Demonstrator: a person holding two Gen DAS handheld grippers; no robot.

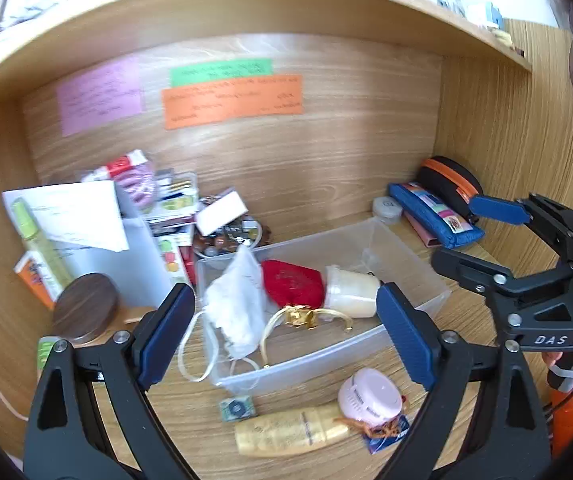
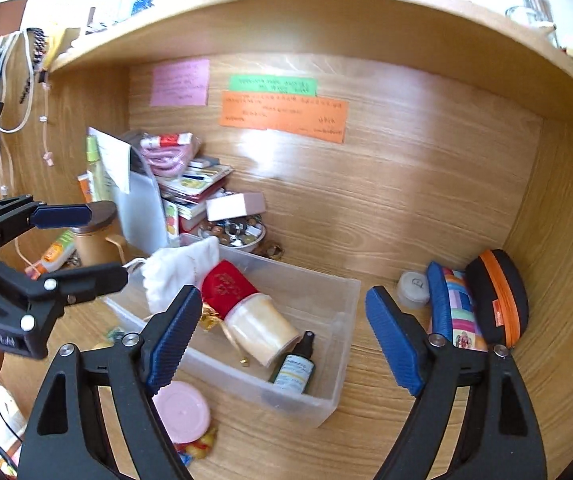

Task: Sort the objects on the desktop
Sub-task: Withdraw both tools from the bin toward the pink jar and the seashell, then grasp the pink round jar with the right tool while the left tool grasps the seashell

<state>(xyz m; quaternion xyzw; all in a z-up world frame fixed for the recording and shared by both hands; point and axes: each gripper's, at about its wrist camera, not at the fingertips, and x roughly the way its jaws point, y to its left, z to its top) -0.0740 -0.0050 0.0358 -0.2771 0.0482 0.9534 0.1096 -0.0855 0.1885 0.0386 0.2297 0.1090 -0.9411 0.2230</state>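
A clear plastic bin [image 1: 418, 276] [image 2: 338, 344] sits mid-desk. It holds a white face mask [image 1: 238, 304] [image 2: 178, 276], a red pouch [image 1: 292, 286] [image 2: 226, 286], a cream cup on its side [image 1: 352, 292] [image 2: 262, 330], a gold bangle [image 1: 306, 318] and a small spray bottle [image 2: 296, 364]. My left gripper [image 1: 286, 336] is open and empty just above the bin's near side; it also shows in the right wrist view [image 2: 82, 244]. My right gripper [image 2: 280, 336] is open and empty over the bin; it also shows in the left wrist view [image 1: 470, 232].
In front of the bin lie a pink round case [image 1: 370, 398] [image 2: 182, 412], a gold bottle [image 1: 290, 432] and a small green packet [image 1: 238, 408]. A blue pouch [image 1: 434, 216] [image 2: 450, 308], a black-orange case [image 1: 452, 184] [image 2: 498, 296] and a small jar [image 1: 386, 208] sit right. Cluttered books, a white box and a wooden-lidded jar [image 1: 84, 306] stand left.
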